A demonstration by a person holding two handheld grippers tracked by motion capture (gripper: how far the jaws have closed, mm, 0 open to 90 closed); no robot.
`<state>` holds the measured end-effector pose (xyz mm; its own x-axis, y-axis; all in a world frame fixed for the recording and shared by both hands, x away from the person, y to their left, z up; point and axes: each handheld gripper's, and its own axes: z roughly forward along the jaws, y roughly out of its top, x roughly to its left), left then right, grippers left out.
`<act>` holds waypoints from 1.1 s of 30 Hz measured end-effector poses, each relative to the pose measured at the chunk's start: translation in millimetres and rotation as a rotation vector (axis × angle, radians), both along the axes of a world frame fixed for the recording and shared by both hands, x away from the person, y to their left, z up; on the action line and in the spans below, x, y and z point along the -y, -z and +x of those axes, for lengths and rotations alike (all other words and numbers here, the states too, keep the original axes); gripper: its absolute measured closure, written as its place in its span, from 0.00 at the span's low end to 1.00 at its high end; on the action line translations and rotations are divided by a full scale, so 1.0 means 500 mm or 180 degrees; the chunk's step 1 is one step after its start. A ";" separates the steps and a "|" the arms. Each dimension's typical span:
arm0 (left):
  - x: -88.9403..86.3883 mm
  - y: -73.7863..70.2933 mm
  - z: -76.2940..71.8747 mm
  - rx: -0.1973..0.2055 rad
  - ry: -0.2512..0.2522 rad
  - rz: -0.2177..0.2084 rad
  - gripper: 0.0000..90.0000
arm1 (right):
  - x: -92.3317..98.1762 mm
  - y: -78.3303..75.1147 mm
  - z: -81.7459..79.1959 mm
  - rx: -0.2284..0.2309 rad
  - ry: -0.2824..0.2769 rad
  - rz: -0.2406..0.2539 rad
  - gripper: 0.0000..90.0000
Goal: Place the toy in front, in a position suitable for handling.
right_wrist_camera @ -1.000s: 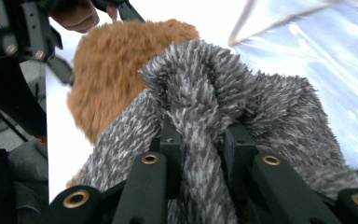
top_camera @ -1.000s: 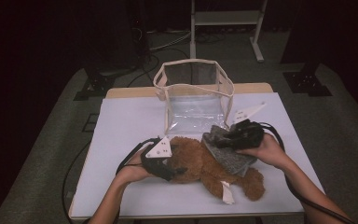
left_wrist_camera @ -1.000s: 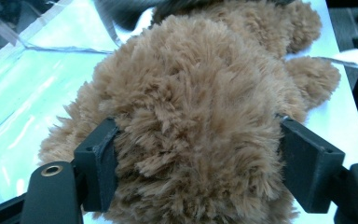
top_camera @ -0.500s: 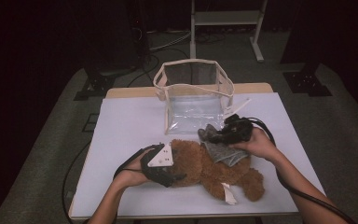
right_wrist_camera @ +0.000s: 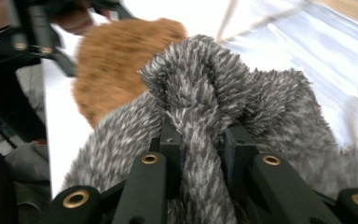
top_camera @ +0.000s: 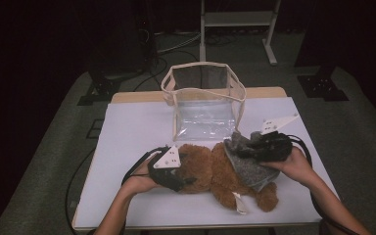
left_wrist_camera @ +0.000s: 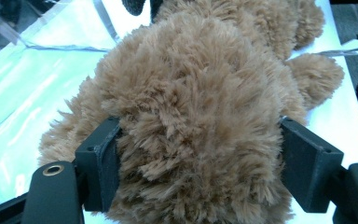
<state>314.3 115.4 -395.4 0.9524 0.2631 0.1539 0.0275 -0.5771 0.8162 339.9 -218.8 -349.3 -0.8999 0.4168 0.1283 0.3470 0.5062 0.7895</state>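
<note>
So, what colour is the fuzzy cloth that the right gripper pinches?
The fuzzy cloth is mottled grey and white, clearest in the right gripper view.

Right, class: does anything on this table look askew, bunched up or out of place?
Yes. The bear lies flat rather than sitting, and its grey garment is bunched up, pinched by the right tongs. The left tongs squeeze its head. The clear bag stands upright, nothing odd.

I see a white-topped table (top_camera: pixel 127 127) on grey carpet (top_camera: pixel 54 147), a pale metal frame stand (top_camera: pixel 237 19) behind it, black stand feet (top_camera: pixel 323 81) at the right, and the room beyond dark
</note>
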 end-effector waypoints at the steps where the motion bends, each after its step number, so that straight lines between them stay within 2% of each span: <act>1: -0.002 0.000 0.002 0.0010 -0.0015 -0.0005 0.27 | -0.017 -0.002 -0.004 0.0030 -0.0062 -0.0012 0.81; 5: -0.007 0.005 0.009 -0.0007 -0.0115 -0.0093 0.26 | -0.080 -0.004 -0.022 0.0146 -0.0303 -0.0068 0.81; 8: -0.010 0.006 0.009 -0.0021 -0.0138 -0.0108 0.26 | -0.094 -0.001 -0.033 0.0291 -0.0368 -0.0178 0.81; 10: -0.012 0.006 0.008 -0.0017 -0.0139 -0.0122 0.26 | -0.080 0.001 -0.033 0.0273 -0.0322 -0.0126 0.81; 12: -0.014 0.004 0.007 -0.0023 -0.0112 -0.0120 0.27 | -0.059 0.004 -0.034 0.0311 -0.0260 -0.0138 0.81; 15: -0.022 -0.003 -0.002 -0.0020 -0.0011 -0.0059 0.27 | -0.022 0.011 -0.038 0.0363 -0.0121 -0.0133 0.80; 17: -0.032 -0.004 -0.007 -0.0010 0.0022 -0.0012 0.27 | 0.000 0.015 -0.040 0.0337 -0.0052 -0.0072 0.80; 21: -0.038 0.005 -0.005 -0.0048 0.0002 -0.0035 0.32 | 0.008 0.013 -0.056 0.0367 -0.0012 -0.0041 0.80; 24: -0.032 0.008 -0.002 -0.0064 0.0010 -0.0057 0.34 | -0.023 0.000 -0.063 0.0472 -0.0097 -0.0153 0.80; 25: -0.030 0.008 -0.003 -0.0072 0.0012 -0.0071 0.34 | -0.037 -0.005 -0.062 0.0469 -0.0160 -0.0144 0.80; 30: -0.031 0.011 -0.008 -0.0080 0.0066 -0.0056 0.35 | -0.130 -0.018 -0.039 0.0501 -0.0483 -0.0266 0.80; 33: -0.032 0.013 -0.011 -0.0075 0.0108 -0.0006 0.35 | -0.167 -0.010 -0.020 0.0492 -0.0540 -0.0401 0.80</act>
<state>308.6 131.6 -401.7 0.9641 0.2310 0.1307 0.0274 -0.5764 0.8167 329.9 -135.1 -344.5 -0.9632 0.2620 -0.0595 0.1288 0.6447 0.7535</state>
